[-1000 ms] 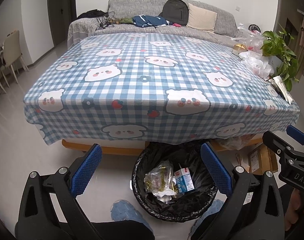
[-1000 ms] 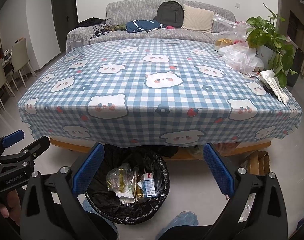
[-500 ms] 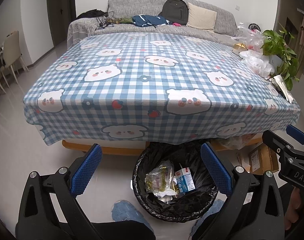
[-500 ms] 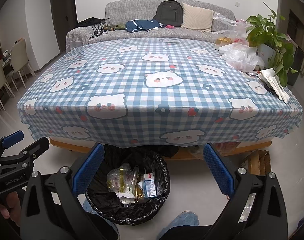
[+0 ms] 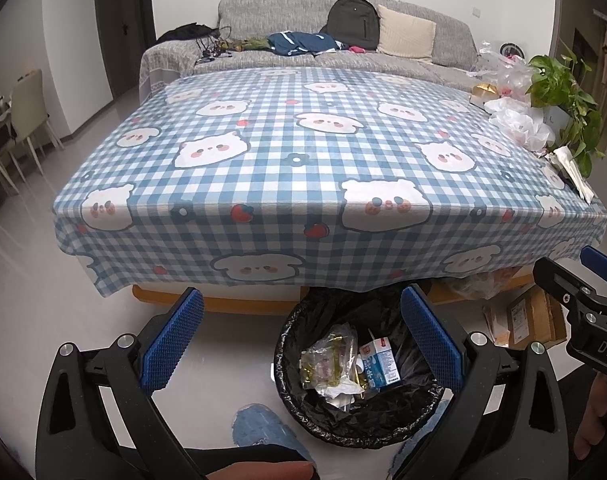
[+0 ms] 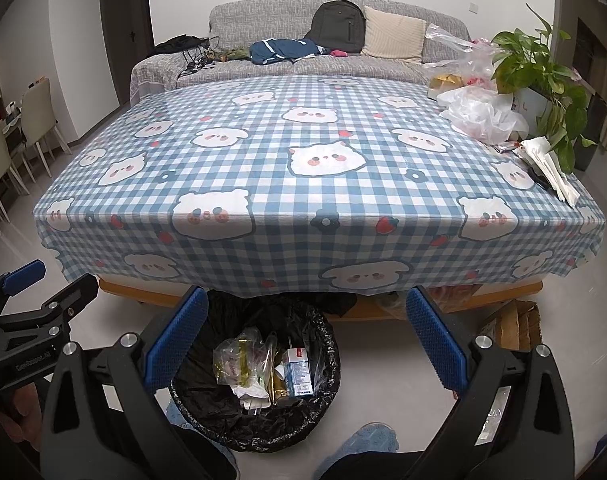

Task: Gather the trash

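Note:
A bin lined with a black bag (image 5: 339, 434) (image 6: 263, 438) stands on the floor at the table's near edge. In it lie a clear plastic wrapper (image 5: 327, 360) (image 6: 239, 360), a blue-and-white milk carton (image 5: 379, 362) (image 6: 299, 372) and crumpled paper. My left gripper (image 5: 301, 300) hangs open and empty just above and left of the bin. My right gripper (image 6: 307, 298) is also open and empty, above the bin's right side. Each gripper shows at the edge of the other's view. The tabletop in front of me is bare cloth.
The table (image 5: 303, 152) (image 6: 303, 92) wears a blue checked bear cloth. At its right edge are white plastic bags (image 6: 483, 116), folded napkins (image 6: 551, 168) and a potted plant (image 6: 535, 68). A cardboard box (image 6: 511, 324) sits on the floor to the right, with a sofa behind and chairs at the left.
Almost nothing has changed: both grippers stay open and empty over the bin, with only a slight drift of the views.

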{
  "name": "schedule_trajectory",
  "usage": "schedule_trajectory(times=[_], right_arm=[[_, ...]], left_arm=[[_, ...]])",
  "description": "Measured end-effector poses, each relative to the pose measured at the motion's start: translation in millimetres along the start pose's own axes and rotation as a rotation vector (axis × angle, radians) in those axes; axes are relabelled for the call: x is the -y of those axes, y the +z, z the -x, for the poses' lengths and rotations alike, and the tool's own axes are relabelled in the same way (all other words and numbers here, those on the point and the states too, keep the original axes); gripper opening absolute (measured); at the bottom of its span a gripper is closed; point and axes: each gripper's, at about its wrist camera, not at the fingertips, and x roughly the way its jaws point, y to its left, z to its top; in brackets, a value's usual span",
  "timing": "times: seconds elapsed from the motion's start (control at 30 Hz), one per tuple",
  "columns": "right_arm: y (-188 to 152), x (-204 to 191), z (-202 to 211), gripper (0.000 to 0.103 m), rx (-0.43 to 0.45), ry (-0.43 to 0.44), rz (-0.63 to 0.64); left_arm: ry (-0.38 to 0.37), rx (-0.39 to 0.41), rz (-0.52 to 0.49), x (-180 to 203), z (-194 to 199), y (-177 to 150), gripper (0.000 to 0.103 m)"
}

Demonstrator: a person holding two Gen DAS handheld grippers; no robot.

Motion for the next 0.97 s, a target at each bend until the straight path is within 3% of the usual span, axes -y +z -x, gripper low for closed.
schedule_trajectory(times=[0.97], right_arm=[[2.1,-1.9,-5.9,0.095,-0.003,-0.002,-0.001]], left_arm=[[-0.006,-0.007,-0.006,0.1,-5.7,3.0,0.096]])
